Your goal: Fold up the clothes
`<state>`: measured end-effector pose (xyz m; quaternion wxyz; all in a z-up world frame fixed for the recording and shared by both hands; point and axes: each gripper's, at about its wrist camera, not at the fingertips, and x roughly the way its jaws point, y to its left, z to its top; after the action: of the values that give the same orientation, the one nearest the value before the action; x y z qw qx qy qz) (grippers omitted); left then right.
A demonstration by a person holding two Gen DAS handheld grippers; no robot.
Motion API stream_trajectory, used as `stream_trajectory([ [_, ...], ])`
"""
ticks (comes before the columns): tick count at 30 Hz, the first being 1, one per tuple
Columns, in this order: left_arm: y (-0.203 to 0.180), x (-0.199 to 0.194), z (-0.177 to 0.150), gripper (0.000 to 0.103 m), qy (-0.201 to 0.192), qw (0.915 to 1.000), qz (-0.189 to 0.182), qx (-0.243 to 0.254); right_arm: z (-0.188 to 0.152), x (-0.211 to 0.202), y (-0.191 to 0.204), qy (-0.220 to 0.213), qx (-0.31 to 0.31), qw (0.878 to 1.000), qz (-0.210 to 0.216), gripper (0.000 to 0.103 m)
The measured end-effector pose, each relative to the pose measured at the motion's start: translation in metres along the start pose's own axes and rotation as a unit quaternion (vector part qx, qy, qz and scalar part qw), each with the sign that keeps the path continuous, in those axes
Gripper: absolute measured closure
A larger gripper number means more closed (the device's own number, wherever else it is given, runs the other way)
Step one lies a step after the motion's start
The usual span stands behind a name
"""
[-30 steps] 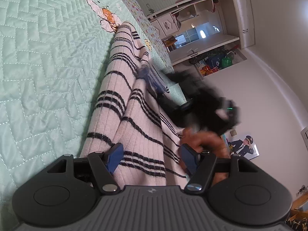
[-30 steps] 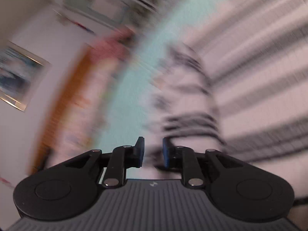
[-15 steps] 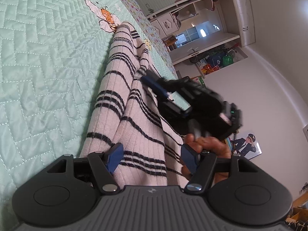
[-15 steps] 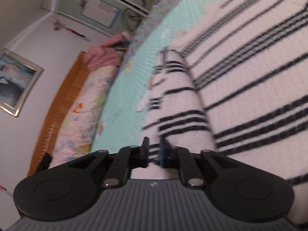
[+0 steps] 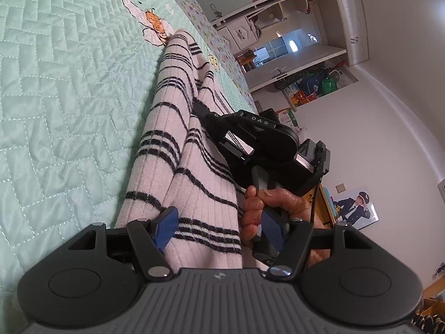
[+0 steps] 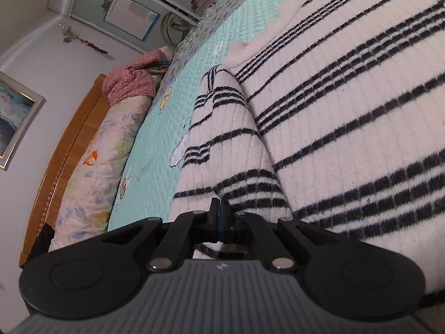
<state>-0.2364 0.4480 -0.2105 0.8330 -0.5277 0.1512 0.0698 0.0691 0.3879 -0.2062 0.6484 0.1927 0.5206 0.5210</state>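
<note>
Since earlier: our right gripper [image 6: 220, 211] has steadied and clamped shut on the sleeve | Bed: green quilt [image 5: 69, 83] carries striped sweater [image 5: 205, 194], sleeve [image 6: 222, 153] folded inward | Left gripper [image 5: 219, 226]: jaws spread, straddling the hem, gripping nothing | Risk: thin pinch may slip, undoing the fold.

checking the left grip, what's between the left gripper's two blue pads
The striped sweater's edge lies between the left gripper's open pads, seen in the left wrist view.

Black hand-held gripper [image 5: 219, 225] w/ blue pads [image 5: 165, 228], silver pivot screws, ribbed grey body; "DAS" lettering on other unit [image 5: 203, 111].
</note>
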Motion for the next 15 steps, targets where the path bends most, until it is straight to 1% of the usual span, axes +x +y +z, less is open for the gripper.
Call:
stream_trajectory([
  [2, -0.001, 0.000, -0.001, 0.034, -0.003, 1.0000, 0.004, 0.003, -0.002, -0.010, 0.003, -0.008, 0.005, 1.000, -0.001, 0.103],
  [3, -0.002, 0.000, -0.002, 0.034, -0.005, 0.9999, 0.007, 0.005, -0.004, -0.019, 0.005, -0.015, 0.005, 1.000, 0.001, 0.098],
  [5, -0.004, -0.001, -0.003, 0.034, -0.011, 0.9998, 0.015, 0.007, -0.011, -0.044, 0.007, -0.034, 0.002, 0.999, 0.007, 0.086],
  [7, -0.010, -0.002, -0.006, 0.034, -0.022, 0.9993, 0.030, 0.009, -0.024, -0.081, 0.001, -0.055, 0.011, 0.998, 0.013, 0.064],
  [9, -0.018, -0.004, -0.010, 0.034, -0.033, 0.9981, 0.050, 0.012, -0.041, -0.127, -0.014, -0.077, 0.028, 0.996, 0.019, 0.060],
  [11, -0.034, -0.007, -0.015, 0.034, -0.046, 0.9952, 0.081, 0.028, -0.060, -0.178, -0.038, -0.102, 0.051, 0.993, 0.009, 0.060],
  [13, -0.053, -0.011, -0.020, 0.034, -0.058, 0.9917, 0.105, 0.045, -0.080, -0.235, -0.070, -0.143, 0.089, 0.986, -0.012, 0.058],
  [14, -0.064, -0.013, -0.023, 0.033, -0.061, 0.9913, 0.105, 0.051, -0.089, -0.263, -0.086, -0.164, 0.108, 0.980, -0.022, 0.057],
  [15, -0.074, -0.014, -0.026, 0.033, -0.063, 0.9910, 0.103, 0.057, -0.099, -0.291, -0.104, -0.190, 0.132, 0.972, -0.037, 0.056],
])
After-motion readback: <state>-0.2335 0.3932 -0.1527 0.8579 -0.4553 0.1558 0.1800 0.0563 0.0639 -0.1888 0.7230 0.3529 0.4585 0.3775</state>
